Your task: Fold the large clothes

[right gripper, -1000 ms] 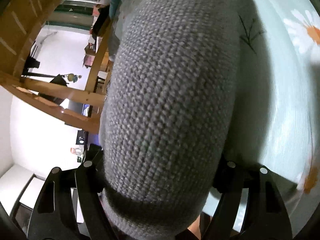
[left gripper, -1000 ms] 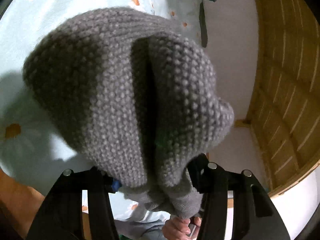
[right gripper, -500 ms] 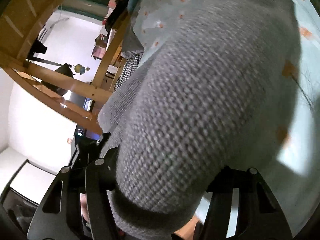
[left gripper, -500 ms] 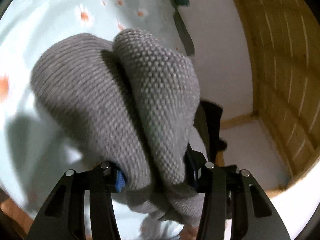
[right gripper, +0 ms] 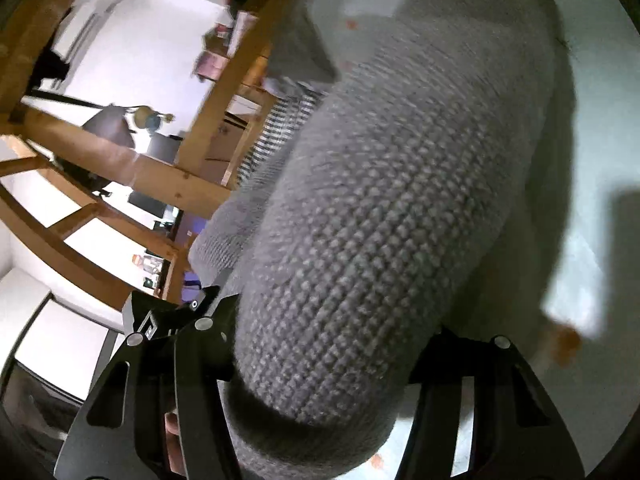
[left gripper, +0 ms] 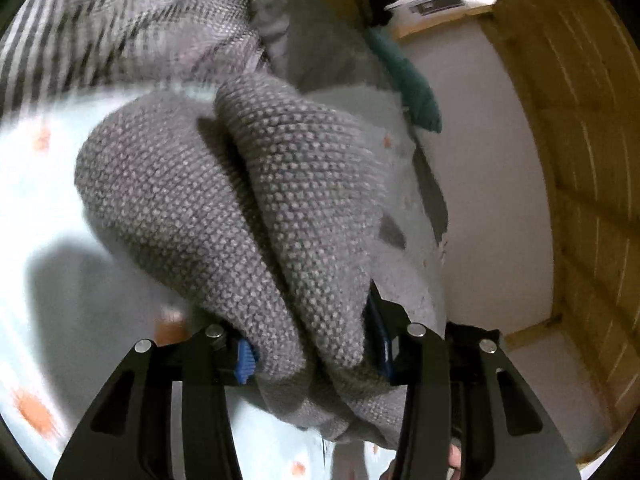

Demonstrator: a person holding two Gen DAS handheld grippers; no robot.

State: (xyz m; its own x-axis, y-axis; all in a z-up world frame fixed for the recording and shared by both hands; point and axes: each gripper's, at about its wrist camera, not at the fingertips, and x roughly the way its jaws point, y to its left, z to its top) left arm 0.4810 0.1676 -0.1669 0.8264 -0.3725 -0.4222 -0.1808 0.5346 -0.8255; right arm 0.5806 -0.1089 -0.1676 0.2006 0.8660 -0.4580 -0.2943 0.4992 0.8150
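A grey knitted sweater [left gripper: 256, 208] hangs bunched in two thick folds from my left gripper [left gripper: 314, 356], which is shut on it above the pale blue daisy-print sheet [left gripper: 36, 184]. In the right wrist view the same sweater [right gripper: 392, 208] bulges as one broad roll out of my right gripper [right gripper: 324, 368], which is shut on it. The knit hides the fingertips of both grippers. Part of the other gripper [right gripper: 168, 316] shows at the left, with sweater stretched toward it.
A striped grey garment [left gripper: 112, 24] and plain grey clothes [left gripper: 320, 44] lie at the far end of the sheet. A teal item [left gripper: 416, 92] lies by the white wall. Wooden bed-frame slats [left gripper: 580, 160] stand on the right; wooden beams [right gripper: 132, 160] cross the right wrist view.
Both grippers have swung upward and forward with the sweater held. The far pile of clothes has come into the left view, and more of the room shows in the right view.
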